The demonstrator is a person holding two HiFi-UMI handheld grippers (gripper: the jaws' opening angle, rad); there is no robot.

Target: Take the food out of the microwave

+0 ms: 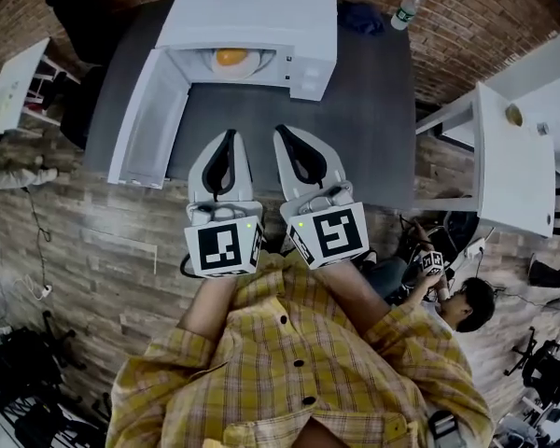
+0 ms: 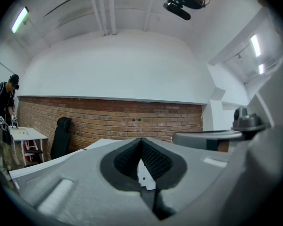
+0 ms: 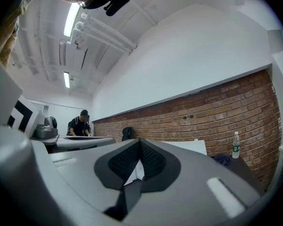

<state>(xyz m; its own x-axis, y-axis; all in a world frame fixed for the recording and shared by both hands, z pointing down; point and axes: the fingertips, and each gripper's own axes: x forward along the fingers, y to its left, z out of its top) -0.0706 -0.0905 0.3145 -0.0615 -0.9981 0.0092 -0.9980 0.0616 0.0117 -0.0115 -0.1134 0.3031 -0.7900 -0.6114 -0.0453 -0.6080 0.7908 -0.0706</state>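
Observation:
A white microwave stands on a dark grey table with its door swung open to the left. Inside it lies an orange-yellow food item on a plate. My left gripper and right gripper hover side by side over the table's front part, short of the microwave's opening. Both are shut with nothing between the jaws. In the left gripper view and the right gripper view the jaw tips meet, pointing at the brick wall above the microwave.
A plastic bottle and a dark blue cloth sit at the table's back right. A white table stands to the right, another white table to the left. A person crouches at the lower right.

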